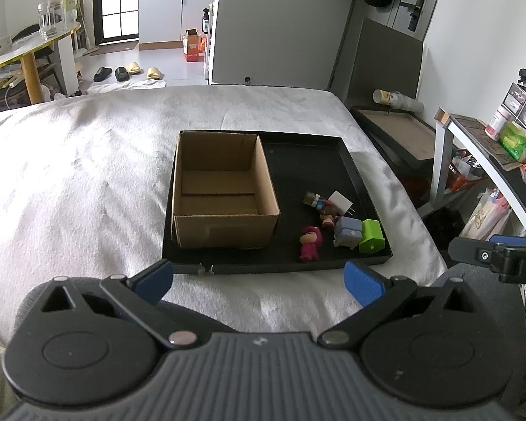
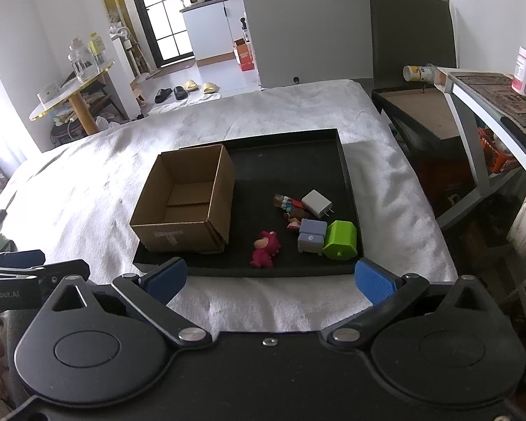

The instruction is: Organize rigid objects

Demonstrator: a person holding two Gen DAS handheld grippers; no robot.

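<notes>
A black tray (image 1: 354,172) (image 2: 347,175) lies on a white-covered bed. An empty open cardboard box (image 1: 224,189) (image 2: 189,196) stands in its left half. In its right front corner lie a pink bear figure (image 1: 310,242) (image 2: 265,249), a grey block toy (image 1: 348,232) (image 2: 311,235), a green block toy (image 1: 371,235) (image 2: 340,239), a white charger plug (image 1: 340,201) (image 2: 317,202) and small figurines (image 1: 319,205) (image 2: 289,207). My left gripper (image 1: 259,282) is open and empty, short of the tray's near edge. My right gripper (image 2: 270,280) is open and empty at the tray's near edge.
The white bed cover (image 1: 70,175) (image 2: 87,189) spreads left of the tray. A desk with clutter (image 1: 491,147) (image 2: 491,98) stands right of the bed. A flat box with a cup (image 1: 399,133) (image 2: 420,105) lies beyond the bed's right edge. A small round table (image 1: 27,52) stands far left.
</notes>
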